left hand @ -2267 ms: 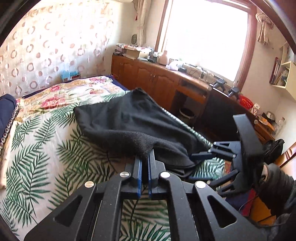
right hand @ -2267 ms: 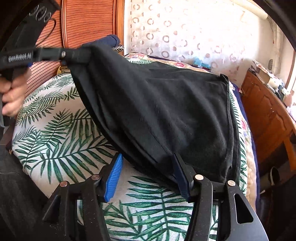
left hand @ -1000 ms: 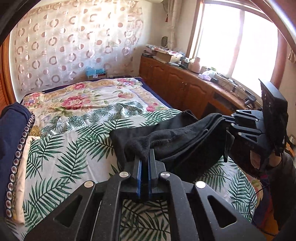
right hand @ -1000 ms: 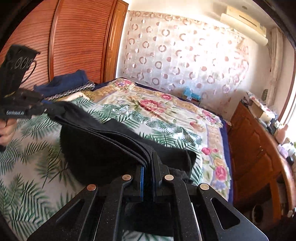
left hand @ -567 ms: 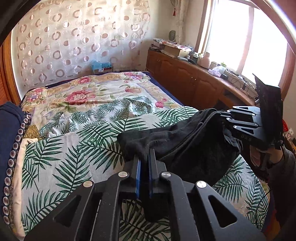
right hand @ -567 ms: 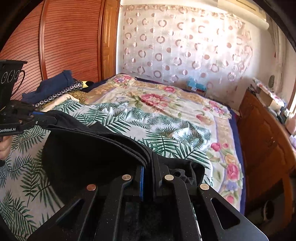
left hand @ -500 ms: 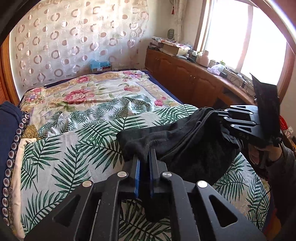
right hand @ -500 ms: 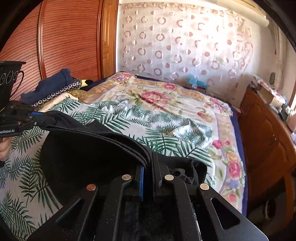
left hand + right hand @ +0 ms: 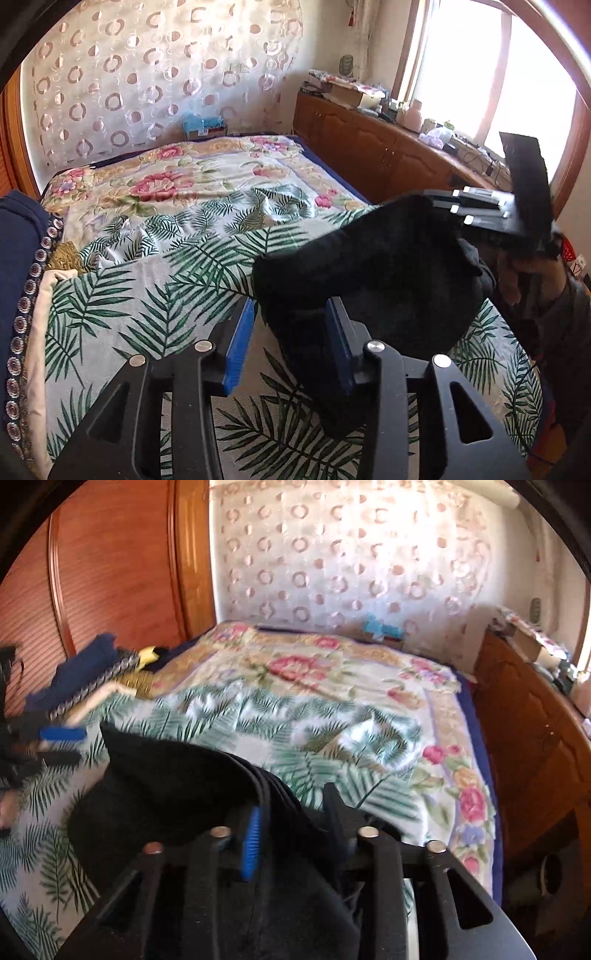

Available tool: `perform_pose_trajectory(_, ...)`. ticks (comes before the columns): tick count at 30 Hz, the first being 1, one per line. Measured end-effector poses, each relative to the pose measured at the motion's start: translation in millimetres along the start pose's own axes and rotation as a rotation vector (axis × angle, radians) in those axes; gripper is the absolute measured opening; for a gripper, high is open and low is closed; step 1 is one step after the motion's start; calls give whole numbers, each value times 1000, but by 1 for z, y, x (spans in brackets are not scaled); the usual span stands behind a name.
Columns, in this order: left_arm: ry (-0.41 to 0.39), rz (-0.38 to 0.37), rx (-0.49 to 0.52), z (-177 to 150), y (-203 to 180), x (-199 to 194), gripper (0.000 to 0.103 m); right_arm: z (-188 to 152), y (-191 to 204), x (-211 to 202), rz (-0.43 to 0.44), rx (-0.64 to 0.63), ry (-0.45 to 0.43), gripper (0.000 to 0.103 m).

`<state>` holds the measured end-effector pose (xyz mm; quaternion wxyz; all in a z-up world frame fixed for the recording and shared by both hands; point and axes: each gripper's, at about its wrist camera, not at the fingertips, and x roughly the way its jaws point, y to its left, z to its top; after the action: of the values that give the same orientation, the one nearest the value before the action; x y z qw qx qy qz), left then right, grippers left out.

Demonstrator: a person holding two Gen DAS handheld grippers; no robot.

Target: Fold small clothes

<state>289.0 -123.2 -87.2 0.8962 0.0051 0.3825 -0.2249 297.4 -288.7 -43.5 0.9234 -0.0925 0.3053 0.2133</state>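
From the left wrist: your left gripper (image 9: pixel 291 343) has just been opening; its blue pads now stand apart, with the edge of the one black garment (image 9: pixel 373 266) loose between them and no longer pinched, where half a second ago they were clamped shut on it. The garment lies bunched on the palm-leaf sheet of the bed (image 9: pixel 155 295), on the near side, toward the window. At the garment's far end you see your right gripper (image 9: pixel 469 206), one of two in play.

From the right wrist: your right gripper (image 9: pixel 291 823) has likewise just been opening, its pads parted around the stacked black folds (image 9: pixel 184 775). Your left gripper (image 9: pixel 59 744) sits just left of the garment, parted too. Both releases suggest this fold is laid down; smoothing or the next fold likely follows.
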Motion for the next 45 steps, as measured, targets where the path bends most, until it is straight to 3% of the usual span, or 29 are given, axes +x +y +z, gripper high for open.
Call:
perform_pose_trajectory(4, 35, 2, 33, 2, -7, 16, 42, 13, -5, -17, -129, -11, -44, 43)
perform_pose_trajectory(7, 54, 10, 57, 4, -11, 25, 42, 19, -15, -33, -161, 20, -46, 44)
perform_pose_trajectory(13, 65, 32, 55, 10, -6, 34, 42, 0, -7, -59, -89, 28, -23, 44)
perform_pose_trajectory(20, 91, 39, 36, 10, 4, 48, 42, -42, 17, -55, 42, -9, 109, 43)
perform_pose_trajectory(22, 101, 29, 22, 10, 7, 52, 42, -49, 21, -52, 36, -39, 140, 43)
perform_pose_trajectory(23, 104, 25, 15, 11, 8, 54, 42, -51, 22, -51, 27, -58, 151, 40)
perform_pose_trajectory(24, 106, 22, 6, 11, 10, 55, 42, -52, 22, -50, 25, -74, 160, 20)
perform_pose_trajectory(25, 107, 24, 0, 11, 11, 56, 42, -51, 20, -51, 27, -79, 159, 10)
perform_pose_trajectory(26, 105, 24, -2, 11, 11, 56, 42, -47, 13, -52, 15, -77, 150, 7)
perform_pose_trajectory(29, 106, 24, -4, 12, 12, 56, 42, -37, -2, -61, -17, -54, 109, 6)
perform_pose_trajectory(34, 104, 26, -5, 10, 11, 54, 42, -10, -44, -59, -159, 46, 21, 6)
perform_pose_trajectory(37, 89, 31, 13, 10, 10, 53, 42, -6, -55, -56, -193, 67, 27, 6)
perform_pose_trajectory(38, 90, 30, 10, 10, 11, 53, 42, -6, -54, -55, -202, 70, 39, 12)
perform_pose_trajectory(41, 84, 25, -1, 11, 14, 52, 42, -7, -42, -60, -189, 68, 40, 47)
perform_pose_trajectory(45, 79, 28, -8, 13, 18, 54, 42, -16, -27, -66, -141, 83, 46, 60)
